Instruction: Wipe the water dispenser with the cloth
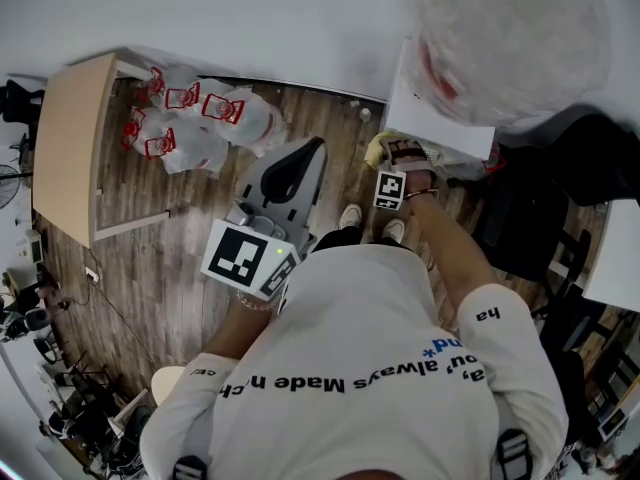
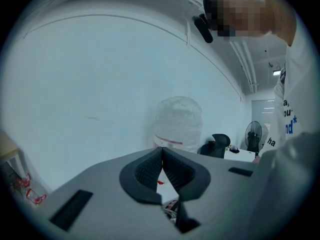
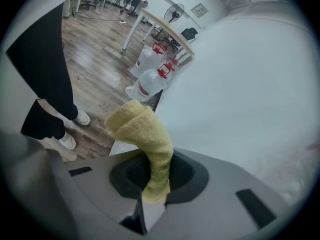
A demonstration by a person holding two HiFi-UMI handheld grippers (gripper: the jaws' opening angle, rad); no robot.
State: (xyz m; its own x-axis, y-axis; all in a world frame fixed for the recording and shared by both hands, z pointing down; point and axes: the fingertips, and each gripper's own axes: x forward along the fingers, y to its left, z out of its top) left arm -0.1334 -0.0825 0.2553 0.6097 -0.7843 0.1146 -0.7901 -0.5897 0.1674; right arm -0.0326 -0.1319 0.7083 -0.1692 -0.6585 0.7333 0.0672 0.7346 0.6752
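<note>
Cloth (image 3: 145,129), yellow, is pinched between the jaws of the right claw (image 3: 152,166), with its free end bunched above the tips. The right claw sits at a corner of the white water dispenser (image 1: 440,118), and the cloth is just beside the casing; contact cannot be confirmed. The dispenser stands on the wooden floor (image 1: 150,268) at its wall edge, with a covered bottle (image 1: 510,38) on top. The left claw (image 2: 162,153) is closed tip to tip on nothing and is apart from the dispenser.
</note>
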